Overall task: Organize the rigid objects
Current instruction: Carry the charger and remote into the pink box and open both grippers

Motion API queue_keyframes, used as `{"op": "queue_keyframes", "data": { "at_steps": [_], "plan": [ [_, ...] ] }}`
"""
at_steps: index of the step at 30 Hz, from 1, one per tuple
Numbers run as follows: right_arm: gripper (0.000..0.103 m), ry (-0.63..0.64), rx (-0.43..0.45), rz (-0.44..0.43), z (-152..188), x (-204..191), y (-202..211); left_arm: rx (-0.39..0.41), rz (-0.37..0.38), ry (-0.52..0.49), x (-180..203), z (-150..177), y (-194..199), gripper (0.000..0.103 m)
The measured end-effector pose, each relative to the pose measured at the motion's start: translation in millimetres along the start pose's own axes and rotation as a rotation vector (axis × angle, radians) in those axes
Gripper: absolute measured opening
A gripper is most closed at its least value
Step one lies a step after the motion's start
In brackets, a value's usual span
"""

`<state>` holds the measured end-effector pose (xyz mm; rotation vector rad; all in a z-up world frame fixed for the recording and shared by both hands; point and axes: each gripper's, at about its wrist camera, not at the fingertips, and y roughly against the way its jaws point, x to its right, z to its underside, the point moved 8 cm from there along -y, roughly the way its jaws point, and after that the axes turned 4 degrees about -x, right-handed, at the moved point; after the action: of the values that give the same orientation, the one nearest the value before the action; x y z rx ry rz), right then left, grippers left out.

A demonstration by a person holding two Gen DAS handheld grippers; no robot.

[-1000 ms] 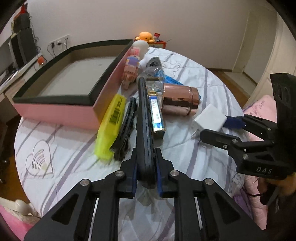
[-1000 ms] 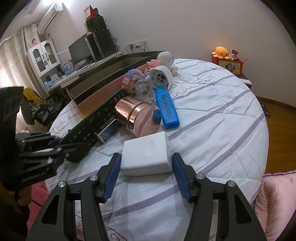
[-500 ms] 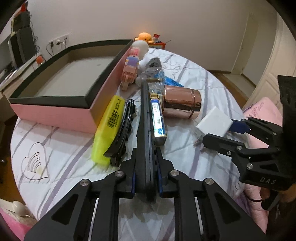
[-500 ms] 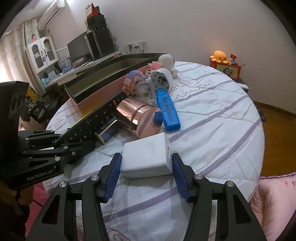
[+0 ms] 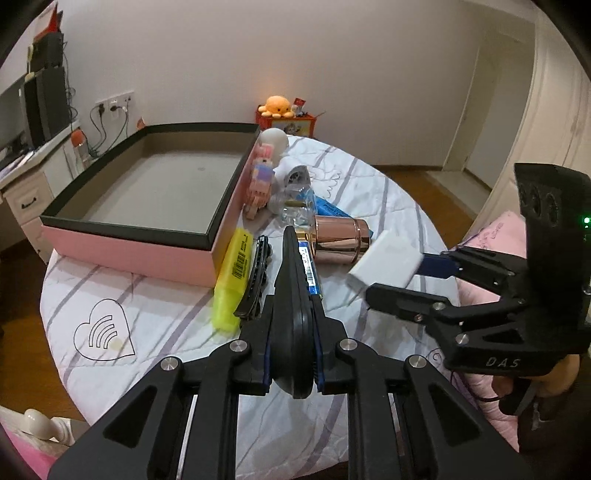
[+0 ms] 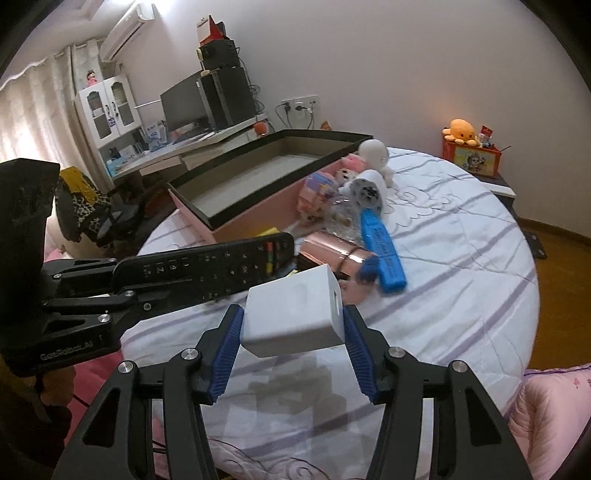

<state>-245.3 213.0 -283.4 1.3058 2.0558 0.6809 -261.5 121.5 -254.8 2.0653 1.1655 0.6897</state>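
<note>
"DAS" right hand-held gripper (image 6: 291, 328) pinches white charger (image 6: 295, 317); left (image 5: 293, 354) pinches remote (image 6: 207, 269)

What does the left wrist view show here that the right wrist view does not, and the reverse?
Only the left wrist view: the black hair clip beside the yellow highlighter, and a doorway.

Only the right wrist view: the button face of the black remote control, the white cabinet and the wall air conditioner.

Both: the remote shut in the left gripper, the white rectangular charger block gripped by the right gripper, the empty pink box, and the rose-gold metal cylinder.
</note>
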Motion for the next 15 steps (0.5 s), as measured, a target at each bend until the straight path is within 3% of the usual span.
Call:
{"op": "queue_keyframes", "data": {
  "at_steps": [4,8,15],
  "plan": [
    [0.056,0.005,-0.011,-0.004,1.1,-3.7,-4.7,-0.059,0.009,0.014,-0.3,9.4,-21.4,0.016],
    [0.056,-0.018,-0.028,0.004,7.0,4.2,-7.6,-0.097,-0.032,-0.001,0.1,11.6,-42.9,0.018],
    [0.056,-0.031,-0.035,0.007,8.2,12.1,-9.2,-0.07,-0.026,0.016,-1.8,2.4,-53.1,0.017]
  ]
}}
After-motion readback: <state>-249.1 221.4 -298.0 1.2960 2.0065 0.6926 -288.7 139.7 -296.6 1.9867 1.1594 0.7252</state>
